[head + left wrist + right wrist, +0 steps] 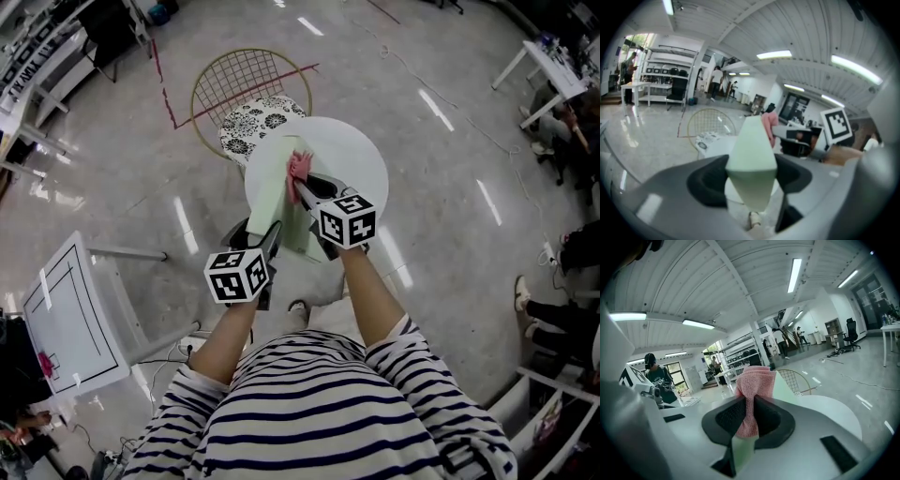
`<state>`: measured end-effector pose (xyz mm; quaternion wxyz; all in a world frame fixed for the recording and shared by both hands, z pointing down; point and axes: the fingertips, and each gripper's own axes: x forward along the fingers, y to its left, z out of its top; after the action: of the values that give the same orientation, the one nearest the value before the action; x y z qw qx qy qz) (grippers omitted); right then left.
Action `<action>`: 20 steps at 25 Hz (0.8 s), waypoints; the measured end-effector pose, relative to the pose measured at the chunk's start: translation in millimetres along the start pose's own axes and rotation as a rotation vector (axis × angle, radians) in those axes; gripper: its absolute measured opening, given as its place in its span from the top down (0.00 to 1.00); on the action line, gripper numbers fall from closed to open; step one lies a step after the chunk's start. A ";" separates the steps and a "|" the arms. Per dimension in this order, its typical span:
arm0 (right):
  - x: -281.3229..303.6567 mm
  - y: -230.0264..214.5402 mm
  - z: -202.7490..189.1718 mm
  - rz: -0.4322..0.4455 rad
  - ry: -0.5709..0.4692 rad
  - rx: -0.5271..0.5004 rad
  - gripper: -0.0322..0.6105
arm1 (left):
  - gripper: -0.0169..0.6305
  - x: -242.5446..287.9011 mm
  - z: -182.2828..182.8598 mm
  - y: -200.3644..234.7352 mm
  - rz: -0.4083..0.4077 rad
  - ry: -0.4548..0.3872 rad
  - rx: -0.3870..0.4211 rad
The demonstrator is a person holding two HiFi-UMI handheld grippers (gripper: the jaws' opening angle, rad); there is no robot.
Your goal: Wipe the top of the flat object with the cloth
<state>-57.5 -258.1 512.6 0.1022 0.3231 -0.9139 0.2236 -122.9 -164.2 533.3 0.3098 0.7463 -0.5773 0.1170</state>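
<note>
Left gripper [752, 178]: clamped on green board [750, 150] | right gripper [749, 416]: pinching pink cloth [753, 380] | below: round table [361, 155]

2 hand-held grippers [274, 231] [298, 184], both clamped

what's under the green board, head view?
The round white table sits below the green board. The tabletop directly beneath is covered, so anything lying there, or contact between them, can't be seen.
</note>
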 end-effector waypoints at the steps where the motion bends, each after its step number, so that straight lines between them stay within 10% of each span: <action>1: 0.4 -4.3 -4.2 -0.013 0.014 0.005 0.87 | 0.52 -0.1 0.3 0.4 0.000 0.002 -0.002; 20: -7.4 -88.5 -109.0 -0.217 0.243 0.150 0.87 | 0.52 3.4 3.0 2.6 -0.003 0.015 -0.015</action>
<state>9.1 -263.5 636.2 0.2109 0.3973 -0.8353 0.3161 -124.8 -169.0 533.6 0.3200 0.7438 -0.5748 0.1180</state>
